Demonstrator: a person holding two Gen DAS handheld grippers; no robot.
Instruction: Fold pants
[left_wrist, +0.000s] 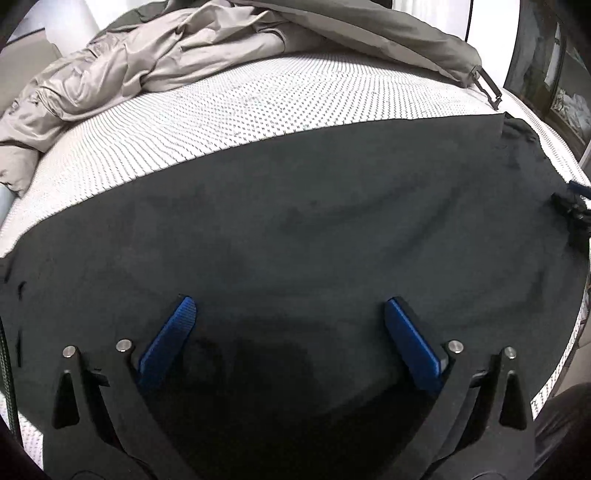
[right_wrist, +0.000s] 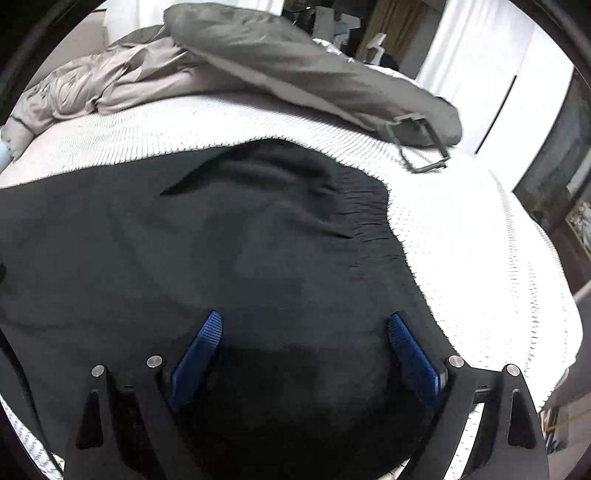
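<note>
Dark grey-black pants (left_wrist: 295, 221) lie spread flat on a white dotted mattress (left_wrist: 221, 107). In the right wrist view the pants (right_wrist: 221, 240) show a gathered waistband (right_wrist: 365, 210) at their right end, with some wrinkles. My left gripper (left_wrist: 290, 306) is open, its blue pads wide apart, just above the pants' near part. My right gripper (right_wrist: 304, 321) is open over the pants near the waistband side. Neither holds cloth. The other gripper shows at the right edge of the left wrist view (left_wrist: 572, 210).
A crumpled beige-grey duvet (left_wrist: 129, 66) and a grey pillow or cover (right_wrist: 295, 70) with a strap loop (right_wrist: 421, 147) lie at the back of the bed. The mattress edge (right_wrist: 517, 258) drops off to the right, with framed pictures (right_wrist: 580, 221) beyond.
</note>
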